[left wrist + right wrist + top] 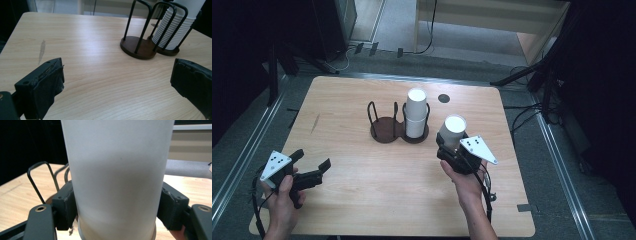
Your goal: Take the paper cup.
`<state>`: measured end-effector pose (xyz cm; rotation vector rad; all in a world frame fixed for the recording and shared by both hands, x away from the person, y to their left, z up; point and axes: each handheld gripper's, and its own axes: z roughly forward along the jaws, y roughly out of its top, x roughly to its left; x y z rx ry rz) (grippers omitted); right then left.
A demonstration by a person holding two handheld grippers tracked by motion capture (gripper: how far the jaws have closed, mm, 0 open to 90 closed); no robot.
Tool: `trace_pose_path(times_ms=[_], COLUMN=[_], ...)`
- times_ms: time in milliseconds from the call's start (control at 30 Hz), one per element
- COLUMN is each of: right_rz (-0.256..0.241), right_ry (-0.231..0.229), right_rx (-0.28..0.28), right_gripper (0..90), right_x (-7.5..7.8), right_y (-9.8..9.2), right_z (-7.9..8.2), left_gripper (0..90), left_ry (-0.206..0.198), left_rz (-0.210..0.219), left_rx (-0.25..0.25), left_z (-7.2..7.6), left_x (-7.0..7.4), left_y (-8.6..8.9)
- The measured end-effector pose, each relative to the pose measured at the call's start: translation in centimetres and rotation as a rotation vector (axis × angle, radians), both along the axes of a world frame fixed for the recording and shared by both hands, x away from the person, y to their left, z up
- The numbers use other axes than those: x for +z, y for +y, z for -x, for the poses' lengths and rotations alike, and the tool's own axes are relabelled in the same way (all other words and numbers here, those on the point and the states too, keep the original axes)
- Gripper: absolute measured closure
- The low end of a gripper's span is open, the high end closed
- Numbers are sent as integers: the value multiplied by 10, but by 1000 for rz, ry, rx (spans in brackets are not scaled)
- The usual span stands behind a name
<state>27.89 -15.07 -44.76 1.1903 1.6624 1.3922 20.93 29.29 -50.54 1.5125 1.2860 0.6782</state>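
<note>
A white paper cup [452, 131] is held bottom-up in my right gripper [450, 145], just right of the dark wire cup holder [398, 123]. In the right gripper view the cup [117, 175] stands between both pads [65, 205], which press its sides. The holder's right ring carries a stack of white cups [416, 113]; its left ring [384, 129] has none. My left gripper [312, 162] hovers open near the table's front left corner. In the left gripper view its gripper [117, 82] is spread wide over bare wood, with the holder [140, 45] and ribbed cup stack [175, 27] ahead.
The light wooden table [362, 200] has a dark round hole [443, 98] near its far edge and a faint grey smear [315, 122] at left. Cables and dark stands lie on the floor around the table.
</note>
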Motion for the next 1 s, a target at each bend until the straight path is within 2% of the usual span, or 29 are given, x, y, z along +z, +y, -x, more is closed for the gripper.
trace_pose_path(times_ms=[300,433,600,800,1000], right_rz=[3,6,15,23,33], right_ry=[25,23,26,27,38], right_rx=[-10,-7,5,27,44], right_gripper=[275,275,276,276,277], right_x=[-12,-13,-16,-18,-22], right_y=[-8,-7,-3,2,9], right_z=[4,5,6,8,10], left_gripper=[0,0,0,0,0], left_ry=[-14,-28,-48,-44,-36], left_rz=[8,27,16,26,15], left_rx=[-33,-57,-87,-134,-177], left_z=[-10,-16,-24,-27,-29], left_x=[12,23,36,37,37], left_y=[-22,-35,-54,-67,-78])
